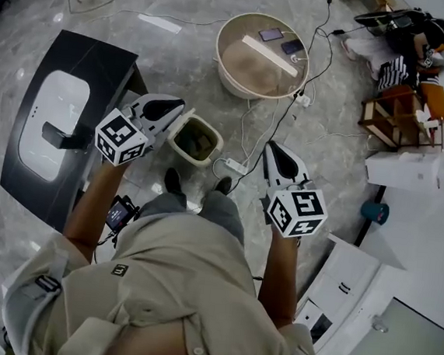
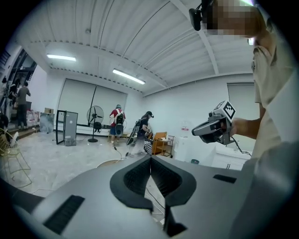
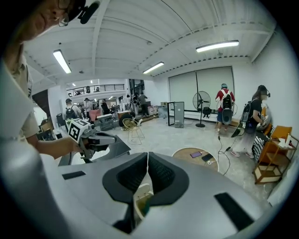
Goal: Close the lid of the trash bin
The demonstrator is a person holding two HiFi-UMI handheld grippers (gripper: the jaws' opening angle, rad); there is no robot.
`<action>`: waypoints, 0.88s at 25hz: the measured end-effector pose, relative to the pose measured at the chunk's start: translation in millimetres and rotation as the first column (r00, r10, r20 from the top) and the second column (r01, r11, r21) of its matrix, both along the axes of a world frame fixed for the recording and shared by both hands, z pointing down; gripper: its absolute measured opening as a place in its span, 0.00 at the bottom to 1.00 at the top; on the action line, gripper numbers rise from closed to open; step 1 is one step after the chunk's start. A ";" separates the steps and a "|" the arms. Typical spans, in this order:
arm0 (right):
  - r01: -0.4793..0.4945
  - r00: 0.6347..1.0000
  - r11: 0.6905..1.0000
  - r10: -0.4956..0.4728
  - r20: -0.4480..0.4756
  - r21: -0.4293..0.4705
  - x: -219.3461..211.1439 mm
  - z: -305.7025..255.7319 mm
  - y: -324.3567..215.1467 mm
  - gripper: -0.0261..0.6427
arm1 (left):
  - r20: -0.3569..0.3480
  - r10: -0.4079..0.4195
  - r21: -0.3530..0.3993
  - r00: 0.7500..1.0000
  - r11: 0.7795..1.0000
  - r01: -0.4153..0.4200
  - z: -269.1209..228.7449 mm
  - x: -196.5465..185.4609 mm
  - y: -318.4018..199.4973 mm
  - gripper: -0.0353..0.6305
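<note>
A small cream trash bin (image 1: 214, 143), a rounded rectangle with smooth plastic walls, stands open-topped on the glossy marbled grey floor (image 1: 179, 52), just ahead of the person's shoes. The left gripper (image 1: 174, 107), just beside the bin's rim, and the right gripper (image 1: 274, 148) each have their ribbed black pads pressed together with nothing between them.

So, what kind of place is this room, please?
Probably a large open workshop or studio hall: a bare marbled floor, strip lights on a ribbed ceiling, a standing fan and loose cables across the floor.
</note>
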State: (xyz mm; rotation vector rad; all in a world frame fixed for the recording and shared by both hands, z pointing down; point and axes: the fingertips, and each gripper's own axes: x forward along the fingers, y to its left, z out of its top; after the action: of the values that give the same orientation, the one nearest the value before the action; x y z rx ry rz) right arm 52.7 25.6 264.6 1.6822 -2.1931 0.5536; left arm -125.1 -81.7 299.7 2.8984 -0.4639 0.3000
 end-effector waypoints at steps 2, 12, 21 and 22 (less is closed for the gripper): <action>0.003 1.000 1.000 -0.002 0.016 -0.021 4.2 11.5 -5.8 0.08 | 0.016 -0.006 -0.020 1.000 1.000 0.006 10.8 1.2 -3.4 0.08; 0.059 0.995 0.992 -0.050 0.092 -0.109 32.9 81.2 -53.4 0.08 | 0.112 -0.118 -0.119 0.987 0.984 0.131 85.2 3.9 -35.0 0.08; 0.094 0.988 0.975 -0.067 0.138 -0.201 58.7 150.6 -85.8 0.08 | 0.224 -0.138 -0.216 0.965 0.958 0.187 176.0 16.4 -57.0 0.08; 0.097 0.988 0.973 -0.068 0.140 -0.208 60.9 157.4 -88.0 0.08 | 0.232 -0.139 -0.227 0.963 0.955 0.193 186.2 17.8 -59.0 0.08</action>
State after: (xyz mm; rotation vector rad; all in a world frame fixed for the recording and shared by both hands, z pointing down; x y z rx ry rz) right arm 113.6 -62.4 422.0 1.4740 -2.1907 0.8682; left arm -107.3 -140.7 485.9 2.5756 -0.6518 0.6011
